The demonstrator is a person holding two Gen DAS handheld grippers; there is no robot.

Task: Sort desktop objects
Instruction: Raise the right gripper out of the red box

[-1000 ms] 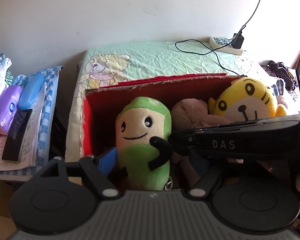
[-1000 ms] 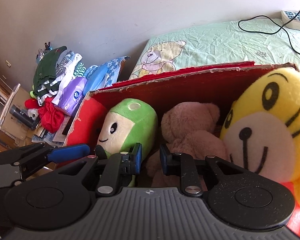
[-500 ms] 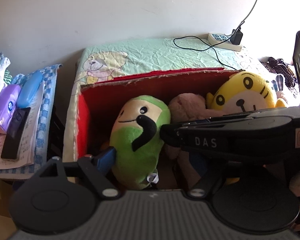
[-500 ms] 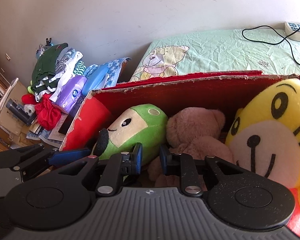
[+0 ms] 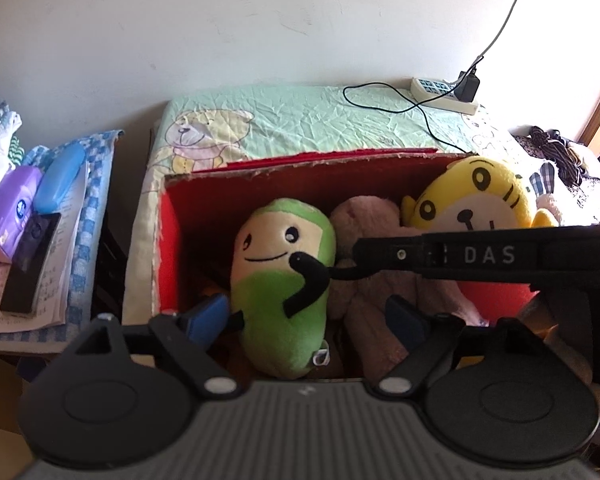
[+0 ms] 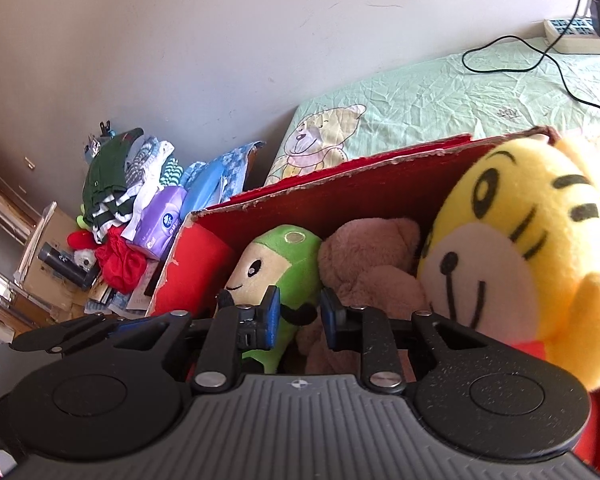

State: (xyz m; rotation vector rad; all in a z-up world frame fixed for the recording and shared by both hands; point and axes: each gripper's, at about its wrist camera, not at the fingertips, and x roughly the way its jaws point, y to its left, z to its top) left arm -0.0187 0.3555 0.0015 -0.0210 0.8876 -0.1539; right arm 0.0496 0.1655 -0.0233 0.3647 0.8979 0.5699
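**Three plush toys in red box; both grippers at its near edge**

Left gripper [image 5: 306,320]: jaws spread wide, straddling the green plush [image 5: 282,296], no grip evident. Green plush stands at the left inside the red box [image 5: 300,164], brown bear [image 6: 374,264] in the middle, yellow tiger plush [image 6: 516,256] at right. Right gripper [image 6: 299,318]: jaws narrowly parted around the green plush's black arm; contact cannot be told.

three plush toys sit in a row in the box [image 5: 172,216]: bean toy [image 5: 280,280] left, bear [image 5: 364,216] in the middle, tiger [image 5: 472,204] right. behind the box lies the bed [image 5: 308,120], with a power strip [image 5: 440,92] at its far right. left of the box, a tissue pack [image 5: 12,204] and phone [image 5: 30,256] lie on papers.
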